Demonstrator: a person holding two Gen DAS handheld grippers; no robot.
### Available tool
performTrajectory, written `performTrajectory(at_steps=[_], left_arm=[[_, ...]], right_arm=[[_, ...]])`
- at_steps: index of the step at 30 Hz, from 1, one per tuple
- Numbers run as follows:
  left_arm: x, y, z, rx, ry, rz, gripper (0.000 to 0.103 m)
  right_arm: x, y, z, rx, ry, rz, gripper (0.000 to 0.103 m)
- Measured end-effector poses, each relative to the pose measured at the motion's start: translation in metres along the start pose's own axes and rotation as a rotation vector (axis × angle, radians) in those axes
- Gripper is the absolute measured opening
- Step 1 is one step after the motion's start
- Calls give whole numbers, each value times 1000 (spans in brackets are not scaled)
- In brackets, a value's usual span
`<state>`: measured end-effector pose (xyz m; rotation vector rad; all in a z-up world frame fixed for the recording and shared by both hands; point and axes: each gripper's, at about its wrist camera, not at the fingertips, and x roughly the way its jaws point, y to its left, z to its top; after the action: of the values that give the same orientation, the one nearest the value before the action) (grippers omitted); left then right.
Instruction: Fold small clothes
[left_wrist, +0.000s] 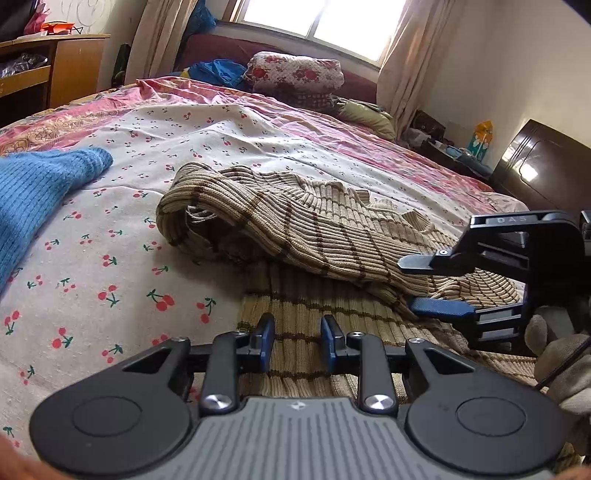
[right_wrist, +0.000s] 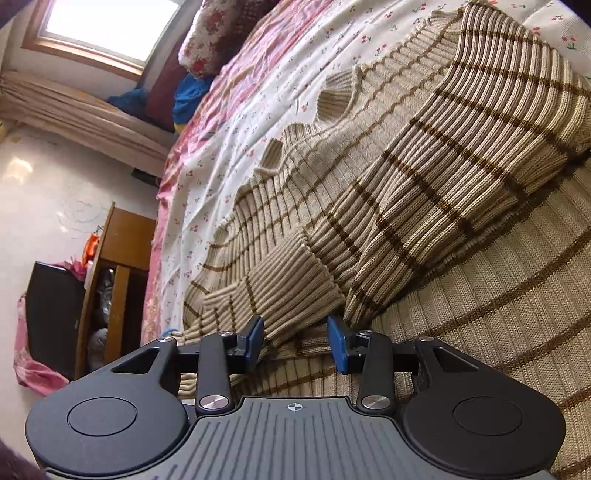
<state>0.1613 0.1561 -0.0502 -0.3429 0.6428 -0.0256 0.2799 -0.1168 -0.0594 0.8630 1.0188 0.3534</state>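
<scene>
Daylight is coming in hard through the window (left_wrist: 317, 22), blowing out the panes; beige curtains (left_wrist: 402, 62) are hanging at both sides. Cherry-print sheet (left_wrist: 122, 229) is covering the bed, pink quilt (left_wrist: 332, 129) lying beyond it, floral pillow (left_wrist: 295, 72) sitting by the sill. Wooden shelf unit (left_wrist: 55, 62) is standing against the far-left wall. Dark headboard (left_wrist: 546, 173) is showing right, under a plain pale wall (left_wrist: 498, 55).

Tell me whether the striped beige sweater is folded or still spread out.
Partly folded. The beige ribbed knit sweater with brown stripes has both sleeves laid across its body, cuff on top; the lower body remains flat, unfolded.
</scene>
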Motion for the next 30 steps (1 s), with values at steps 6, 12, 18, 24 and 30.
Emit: performTrajectory(at_steps=[6, 12, 18, 24, 30], left_arm=[[1, -1, 0, 0, 1, -1, 33], [1, 0, 0, 0, 0, -1, 33], [-2, 1, -1, -8, -29, -4, 34], [-11, -1, -3, 13, -101, 26, 39], [-11, -6, -4, 47, -111, 54, 45]], right_arm=[[10, 6, -1, 0, -53, -4, 39], [12, 8, -5, -18, -109, -5, 19], [3, 15, 3, -70, -145, 8, 6], [-33, 30, 22, -140, -232, 74, 6], [-76, 17, 47, -154, -335, 75, 6]])
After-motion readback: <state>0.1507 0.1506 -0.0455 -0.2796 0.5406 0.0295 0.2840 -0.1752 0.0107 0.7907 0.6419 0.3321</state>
